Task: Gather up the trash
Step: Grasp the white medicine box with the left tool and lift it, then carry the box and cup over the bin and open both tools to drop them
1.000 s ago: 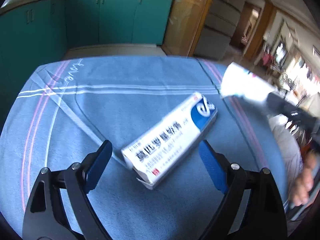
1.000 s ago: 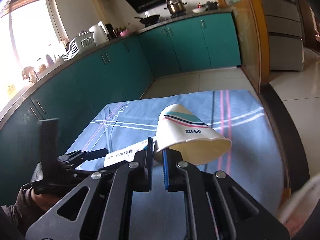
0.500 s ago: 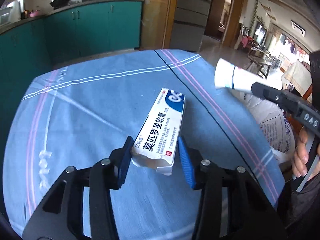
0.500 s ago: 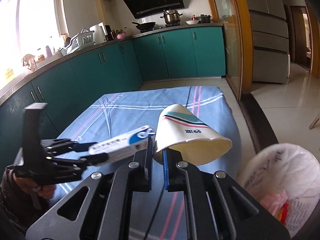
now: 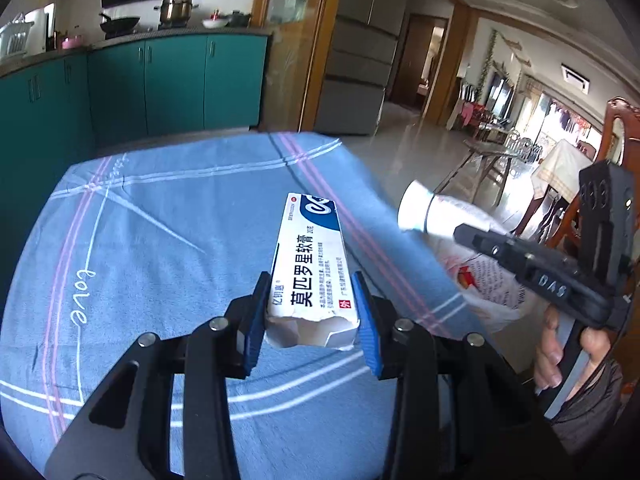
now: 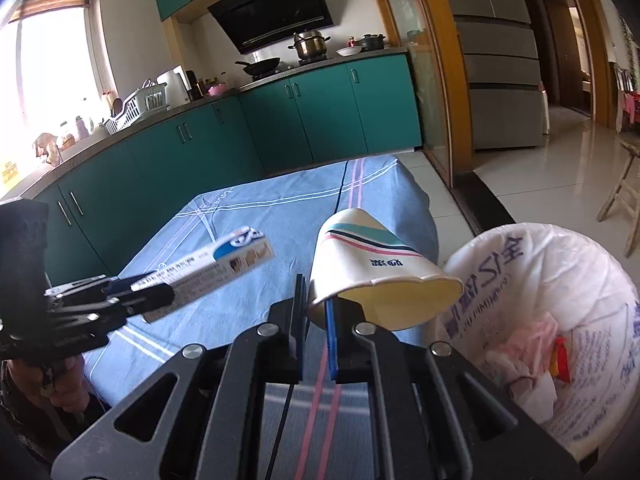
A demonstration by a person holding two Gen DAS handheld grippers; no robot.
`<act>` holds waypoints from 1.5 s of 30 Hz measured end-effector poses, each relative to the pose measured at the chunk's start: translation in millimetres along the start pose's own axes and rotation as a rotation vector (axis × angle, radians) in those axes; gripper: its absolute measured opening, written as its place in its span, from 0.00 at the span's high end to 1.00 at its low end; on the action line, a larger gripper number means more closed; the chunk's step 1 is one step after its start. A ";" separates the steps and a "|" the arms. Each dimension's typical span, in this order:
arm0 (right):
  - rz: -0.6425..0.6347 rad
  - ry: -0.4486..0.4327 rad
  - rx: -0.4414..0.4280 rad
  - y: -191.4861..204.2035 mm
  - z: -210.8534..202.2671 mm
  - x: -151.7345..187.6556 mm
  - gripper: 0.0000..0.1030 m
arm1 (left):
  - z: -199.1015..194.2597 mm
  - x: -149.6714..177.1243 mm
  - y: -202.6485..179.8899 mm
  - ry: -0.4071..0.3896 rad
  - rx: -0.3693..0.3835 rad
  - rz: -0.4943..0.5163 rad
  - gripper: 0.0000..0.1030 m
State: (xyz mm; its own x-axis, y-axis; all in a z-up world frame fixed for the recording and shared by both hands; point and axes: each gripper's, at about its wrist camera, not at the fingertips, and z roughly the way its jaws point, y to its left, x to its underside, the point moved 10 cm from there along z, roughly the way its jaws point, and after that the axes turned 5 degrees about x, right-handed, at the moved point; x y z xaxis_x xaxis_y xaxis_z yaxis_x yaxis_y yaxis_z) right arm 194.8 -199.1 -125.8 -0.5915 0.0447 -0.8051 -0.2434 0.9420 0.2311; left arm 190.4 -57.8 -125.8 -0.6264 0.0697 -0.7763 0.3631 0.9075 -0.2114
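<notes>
Blue striped tablecloth [image 5: 160, 220] spreads beneath both tools. White plastic trash bag [image 6: 560, 280], at three o'clock of the right gripper [image 6: 316, 312], stands open beside the table. Left gripper [image 5: 310, 312] is clenched on a white-and-blue cardboard medicine box [image 5: 308, 256], lifted clear. Right gripper pinches the striped paper cup [image 6: 368, 260] by its rim.
</notes>
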 end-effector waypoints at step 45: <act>0.113 -0.188 0.407 -158.4 -133.0 21.6 0.91 | 110.0 -34.7 -178.7 0.022 0.264 0.022 0.60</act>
State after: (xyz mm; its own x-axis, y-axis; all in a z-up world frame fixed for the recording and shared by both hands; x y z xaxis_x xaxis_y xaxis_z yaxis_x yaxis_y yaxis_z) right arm 118.3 -391.7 -107.2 -0.4378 0.1784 -0.8812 0.1580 0.9801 0.1200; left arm 223.2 -268.0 -126.5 -0.6302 0.0995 -0.7701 0.5421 0.7664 -0.3446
